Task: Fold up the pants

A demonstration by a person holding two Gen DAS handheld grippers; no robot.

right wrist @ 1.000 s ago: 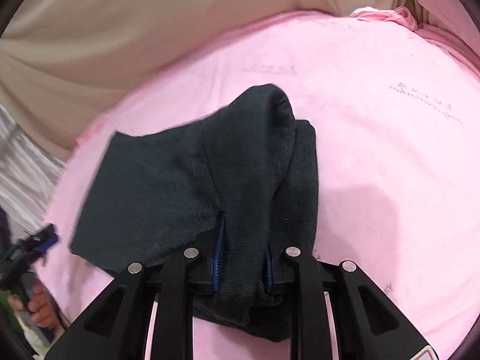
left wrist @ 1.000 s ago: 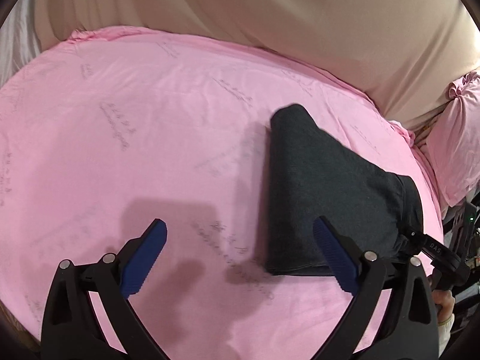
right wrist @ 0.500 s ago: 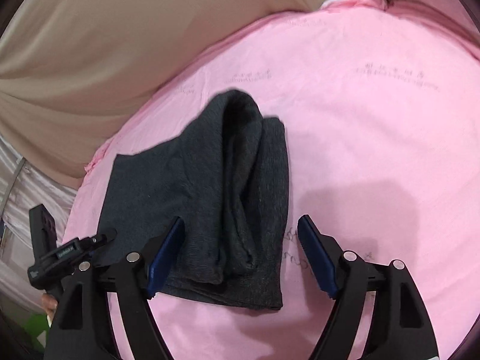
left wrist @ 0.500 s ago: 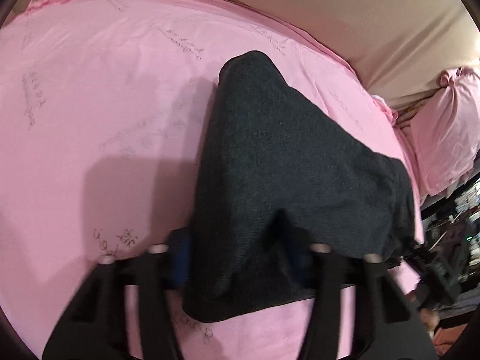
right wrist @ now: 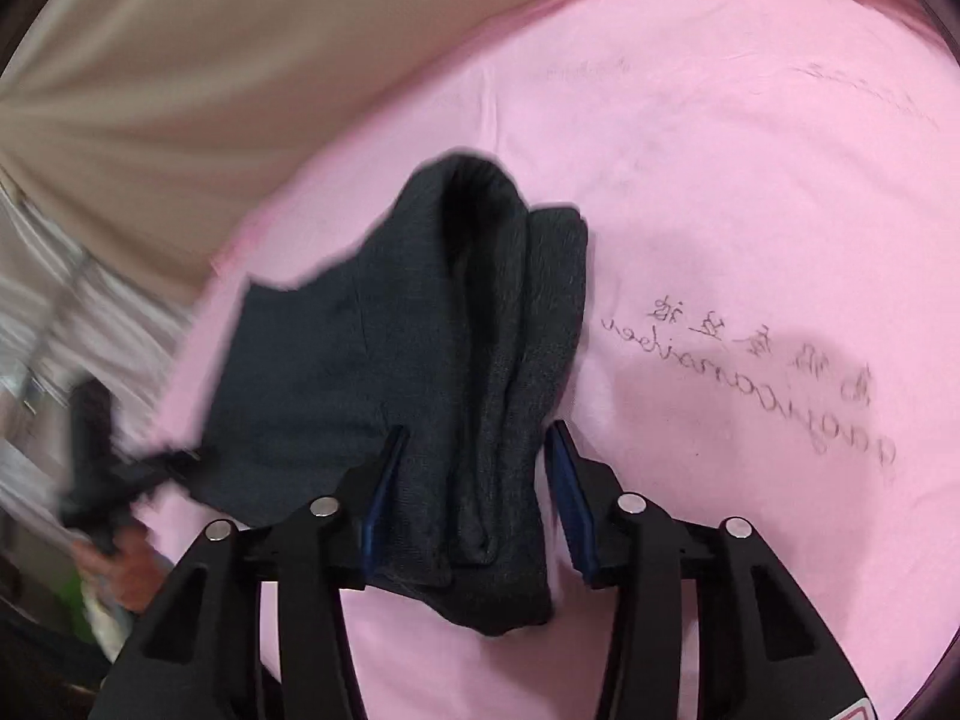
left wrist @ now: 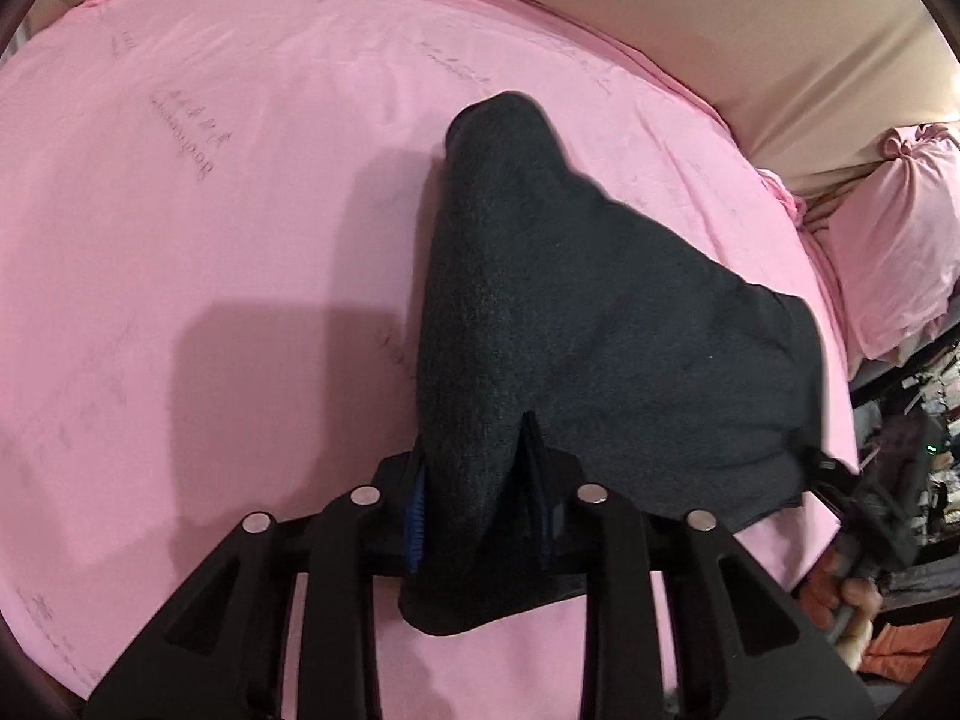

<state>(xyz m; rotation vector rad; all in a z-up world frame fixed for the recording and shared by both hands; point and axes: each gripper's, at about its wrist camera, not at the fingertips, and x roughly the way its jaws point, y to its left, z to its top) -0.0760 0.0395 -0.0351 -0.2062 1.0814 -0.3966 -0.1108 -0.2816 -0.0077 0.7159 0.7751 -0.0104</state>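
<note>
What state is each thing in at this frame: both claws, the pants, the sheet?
left claw: shut on the pants, near edge pinched between its pads.
right claw: around the folded end, pads not clearly pressing; cannot tell if closed.
pants: dark, folded into a thick bundle, lying on the sheet, near edge gathered.
pink sheet: spread over the bed, printed with writing.

The folded pants are the only bulk on the pink bed. To their left the sheet lies bare out to the bed's far and left edges. Along the far edge a beige fabric wall closes the way, and a pink pillow crowds the far right corner.
</note>
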